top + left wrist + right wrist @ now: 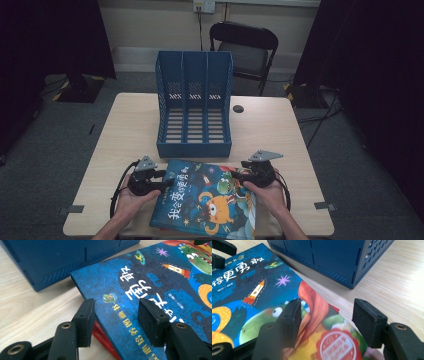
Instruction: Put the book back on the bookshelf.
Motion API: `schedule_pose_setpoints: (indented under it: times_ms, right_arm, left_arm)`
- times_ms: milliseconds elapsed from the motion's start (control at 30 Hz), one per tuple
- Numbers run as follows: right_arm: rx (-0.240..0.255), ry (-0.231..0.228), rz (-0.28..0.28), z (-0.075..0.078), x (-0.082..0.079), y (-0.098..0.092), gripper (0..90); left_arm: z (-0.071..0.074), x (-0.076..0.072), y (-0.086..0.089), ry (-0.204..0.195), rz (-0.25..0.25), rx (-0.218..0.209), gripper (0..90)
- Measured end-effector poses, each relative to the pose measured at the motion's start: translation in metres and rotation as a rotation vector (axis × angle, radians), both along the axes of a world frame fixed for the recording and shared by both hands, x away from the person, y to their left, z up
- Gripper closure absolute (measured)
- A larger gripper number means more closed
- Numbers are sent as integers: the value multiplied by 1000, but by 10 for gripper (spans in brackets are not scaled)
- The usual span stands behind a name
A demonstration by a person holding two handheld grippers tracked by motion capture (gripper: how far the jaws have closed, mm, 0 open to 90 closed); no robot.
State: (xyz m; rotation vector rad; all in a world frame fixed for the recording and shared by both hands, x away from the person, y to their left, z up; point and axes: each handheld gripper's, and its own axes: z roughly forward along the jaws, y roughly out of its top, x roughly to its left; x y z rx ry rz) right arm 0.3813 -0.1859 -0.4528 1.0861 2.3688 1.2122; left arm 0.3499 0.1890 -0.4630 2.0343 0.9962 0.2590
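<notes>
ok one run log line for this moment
left gripper: open, astride book left edge | right gripper: open, astride its right edge | book: flat on table before rack

The glossy blue picture-book cover point(205, 200) bears large white Chinese characters — "我会变得更勇敢" — smaller print stays illegible.

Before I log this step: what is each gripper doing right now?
Left gripper: open, jaws astride the left edge of the picture book, pads not pressing it.
Right gripper: open, jaws astride the book's right edge, holding nothing.
</notes>
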Motion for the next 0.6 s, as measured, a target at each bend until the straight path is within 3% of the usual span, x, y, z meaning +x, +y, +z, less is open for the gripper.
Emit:
schedule_pose_setpoints:
  times_ms: [200,333,600]
  right_arm:
    - [-12,10,14,-3,-1,1,413]
    - [-17,35,18,-2,-3,1,445]
    - [-48,16,10,-1,-9,0,454]
  left_arm:
    - [-1,0,-4,-5,-14,-4,480]
    - [-1,-1,-4,15,-26,-19,447]
    - [-2,-5,0,18,-42,-29,461]
